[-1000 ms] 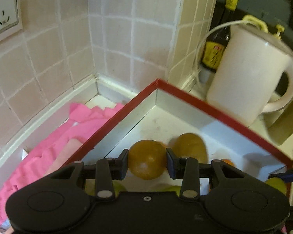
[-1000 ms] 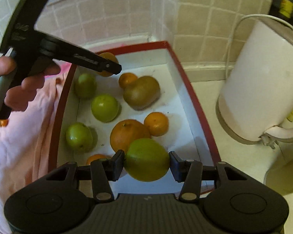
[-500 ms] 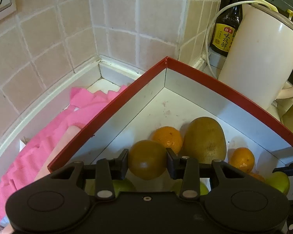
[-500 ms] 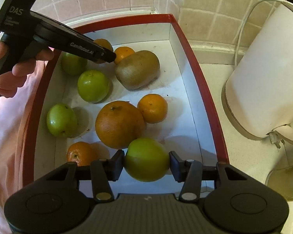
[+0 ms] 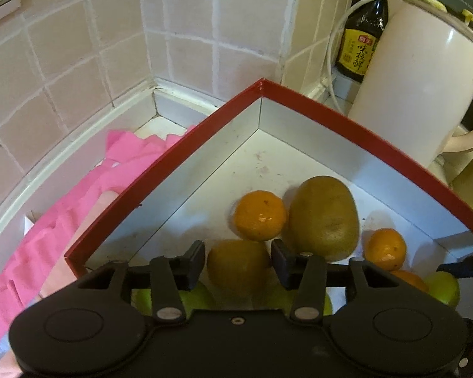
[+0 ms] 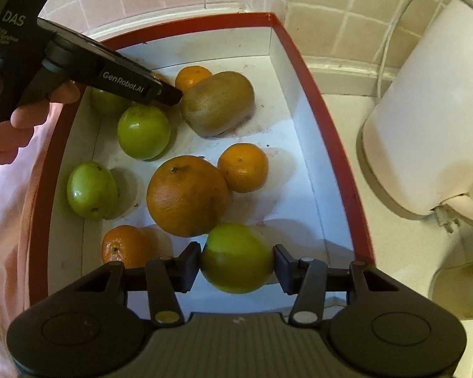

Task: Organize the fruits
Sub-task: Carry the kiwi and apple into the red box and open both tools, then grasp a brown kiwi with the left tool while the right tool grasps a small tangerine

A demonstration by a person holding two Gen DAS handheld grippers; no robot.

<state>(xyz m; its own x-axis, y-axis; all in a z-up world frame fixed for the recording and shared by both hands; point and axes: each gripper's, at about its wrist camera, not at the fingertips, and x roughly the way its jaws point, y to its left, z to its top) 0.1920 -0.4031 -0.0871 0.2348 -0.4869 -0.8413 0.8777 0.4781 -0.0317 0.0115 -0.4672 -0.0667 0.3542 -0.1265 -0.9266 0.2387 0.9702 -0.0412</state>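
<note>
- Right gripper (image 6: 237, 260) clamped on a green fruit (image 6: 236, 258), both pads touching its sides; fruit sits over the near end of the red-rimmed box (image 6: 328, 126).
- Left gripper (image 5: 238, 266) has a brownish-orange fruit (image 5: 238, 266) between its pads. Left pad looks in contact, a thin gap shows at the right pad, so can't tell if it's actually gripping.
- That fruit is over the far part of the box, just in front of a small orange (image 5: 259, 215) and a large kiwi (image 5: 324, 217), which touch each other.
- Box floor, right wrist view: big orange (image 6: 187, 195) in the middle, touching a smaller orange (image 6: 242, 167) on its right.
- Three green fruits along the left side: (image 6: 143, 132), (image 6: 91, 189), and one (image 6: 108, 102) mostly hidden under the left gripper body.
- Another small orange (image 6: 124, 245) near the left front corner, next to the right gripper's left finger.
- Outside the box: pink cloth (image 5: 56, 220) to the left, white kettle (image 5: 425, 88) to the right, dark sauce bottle (image 5: 362, 37) behind the kettle, tiled wall (image 5: 189, 31) at the back.
</note>
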